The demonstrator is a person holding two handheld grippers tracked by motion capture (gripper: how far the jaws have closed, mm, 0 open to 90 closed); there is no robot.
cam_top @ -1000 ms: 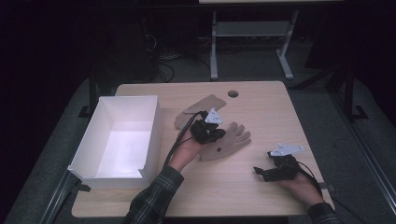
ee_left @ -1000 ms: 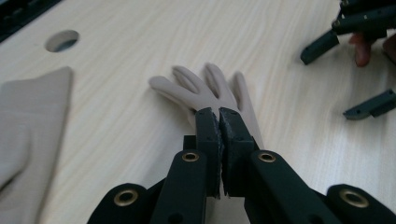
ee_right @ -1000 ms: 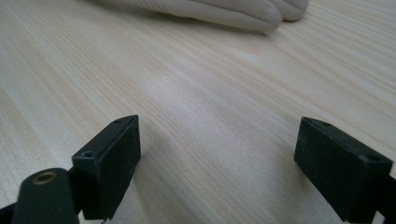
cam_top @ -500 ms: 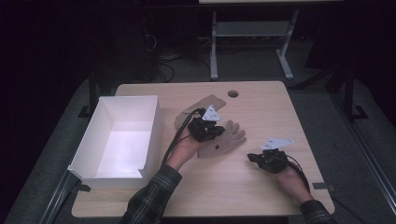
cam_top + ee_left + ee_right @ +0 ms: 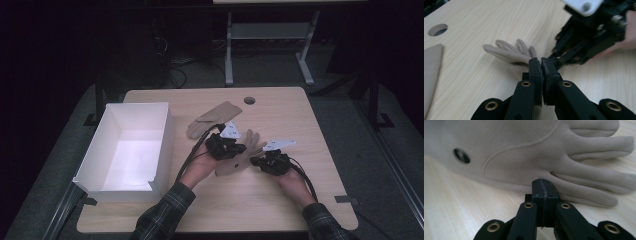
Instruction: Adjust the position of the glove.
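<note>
Two grippers met at one beige glove (image 5: pixel 239 159): the left gripper (image 5: pixel 239 149), jaws together, at its ten o'clock; the right gripper (image 5: pixel 256 161), jaws together on nothing, at its three o'clock.

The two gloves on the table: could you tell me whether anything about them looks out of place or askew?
Slightly. The gloves are not paired: the far glove lies apart near the white box, angled differently from the near glove, which sits between the left gripper and right gripper. No damage shows.

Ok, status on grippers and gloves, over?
Left gripper shut, right gripper shut, both tips at edge of near glove. Far glove lies apart. Nothing in the way.
</note>
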